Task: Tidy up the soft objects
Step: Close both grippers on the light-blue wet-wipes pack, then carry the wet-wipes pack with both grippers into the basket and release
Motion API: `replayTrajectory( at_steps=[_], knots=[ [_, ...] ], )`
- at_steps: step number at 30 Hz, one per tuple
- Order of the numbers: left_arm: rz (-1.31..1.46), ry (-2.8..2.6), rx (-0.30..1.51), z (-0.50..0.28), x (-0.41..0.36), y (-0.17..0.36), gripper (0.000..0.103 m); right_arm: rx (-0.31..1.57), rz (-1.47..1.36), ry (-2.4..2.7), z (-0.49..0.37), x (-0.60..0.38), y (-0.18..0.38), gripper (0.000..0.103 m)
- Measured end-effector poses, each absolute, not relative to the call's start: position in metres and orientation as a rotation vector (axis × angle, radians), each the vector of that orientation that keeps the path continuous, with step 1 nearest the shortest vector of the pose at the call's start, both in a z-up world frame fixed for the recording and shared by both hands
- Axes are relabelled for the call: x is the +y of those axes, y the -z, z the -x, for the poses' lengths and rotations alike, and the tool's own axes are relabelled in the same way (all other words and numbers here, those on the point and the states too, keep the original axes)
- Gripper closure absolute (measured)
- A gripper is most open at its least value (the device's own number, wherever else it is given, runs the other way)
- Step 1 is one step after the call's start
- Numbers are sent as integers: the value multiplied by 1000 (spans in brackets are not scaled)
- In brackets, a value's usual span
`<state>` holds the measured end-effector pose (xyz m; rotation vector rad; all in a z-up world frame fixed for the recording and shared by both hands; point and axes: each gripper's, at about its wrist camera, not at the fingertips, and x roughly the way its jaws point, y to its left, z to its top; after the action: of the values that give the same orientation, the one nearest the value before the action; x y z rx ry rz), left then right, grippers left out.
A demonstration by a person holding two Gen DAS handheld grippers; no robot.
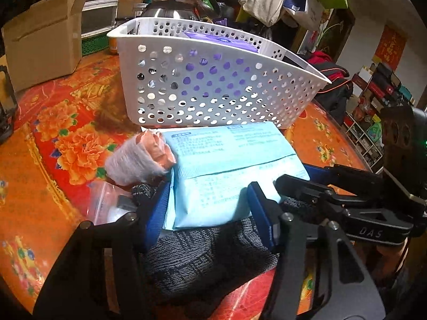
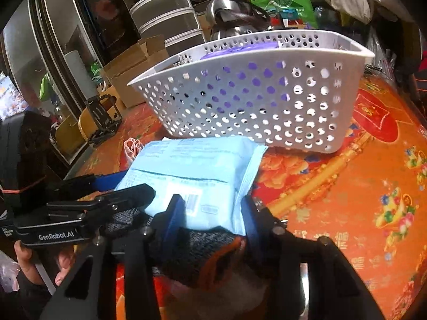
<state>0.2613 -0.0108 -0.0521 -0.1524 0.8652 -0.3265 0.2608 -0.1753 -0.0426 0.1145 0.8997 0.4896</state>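
Blue pack (image 1: pixel 226 176) sits between both tongs' fingers (image 2: pixel 173 213).

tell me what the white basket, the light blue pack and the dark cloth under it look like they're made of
White basket: rigid moulded plastic, matte, with punched round holes. Light blue pack: thin plastic film wrapper, slightly glossy, with a printed label and a crimped seam; probably soft inside. Dark cloth: knitted or woven fabric, judging by its ribbed texture.
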Motion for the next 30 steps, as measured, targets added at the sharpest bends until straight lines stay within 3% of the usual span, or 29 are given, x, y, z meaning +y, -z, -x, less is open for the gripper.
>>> replayTrajectory(
  at_steps=[2,5,15,23,30],
  knots=[
    [146,324,858,-259,-13,52,54,883,-87,-499,-257,-171,41,67],
    [136,322,847,-257,-14,51,62,864,-39,-482,-252,-164,40,70],
    [87,301,840,-253,-18,54,61,883,12,-476,-252,-158,42,71],
    [86,286,803,-245,-17,48,78,847,84,-418,-242,-147,35,81],
    [89,301,735,-229,-16,23,78,788,80,-409,-228,-154,14,83]
  ],
)
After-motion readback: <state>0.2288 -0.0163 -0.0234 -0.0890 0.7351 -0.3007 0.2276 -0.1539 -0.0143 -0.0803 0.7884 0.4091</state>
